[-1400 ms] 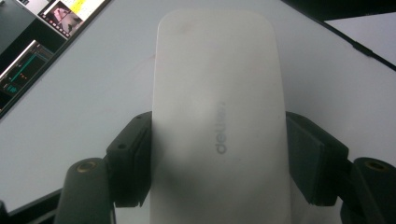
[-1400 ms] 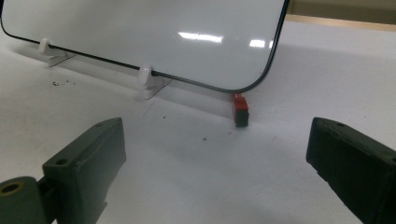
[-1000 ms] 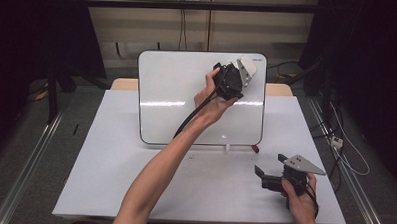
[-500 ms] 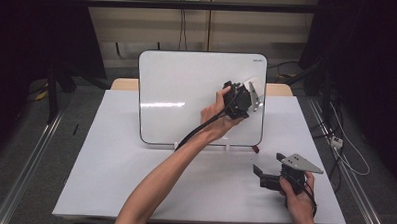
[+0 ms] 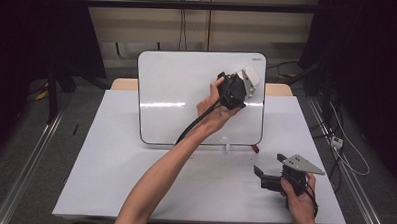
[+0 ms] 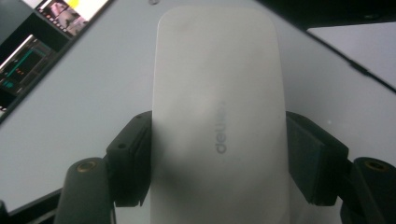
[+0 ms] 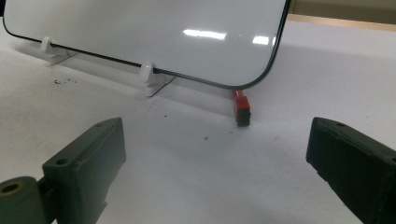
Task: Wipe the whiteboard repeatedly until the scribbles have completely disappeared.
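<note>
A white whiteboard (image 5: 177,101) stands upright on feet at the back of the white table (image 5: 109,179). My left gripper (image 5: 243,83) is raised to the board's upper right part and is shut on a white oblong eraser (image 5: 251,76). In the left gripper view the eraser (image 6: 217,116) lies lengthwise between the black pads (image 6: 133,158), pressed from both sides, with the board's surface behind it. My right gripper (image 5: 268,164) rests low on the table at the front right, open, nothing between its jaws (image 7: 219,158). It faces the board's lower right corner (image 7: 140,32).
A small red and black block (image 7: 242,108) lies on the table just below the board's lower right corner (image 5: 256,148). White clip feet (image 7: 148,77) hold the board's bottom edge. Metal rails run along both sides of the table.
The left gripper with the eraser slid down the board's right part half a second ago, then came back up. The right gripper has not moved.
</note>
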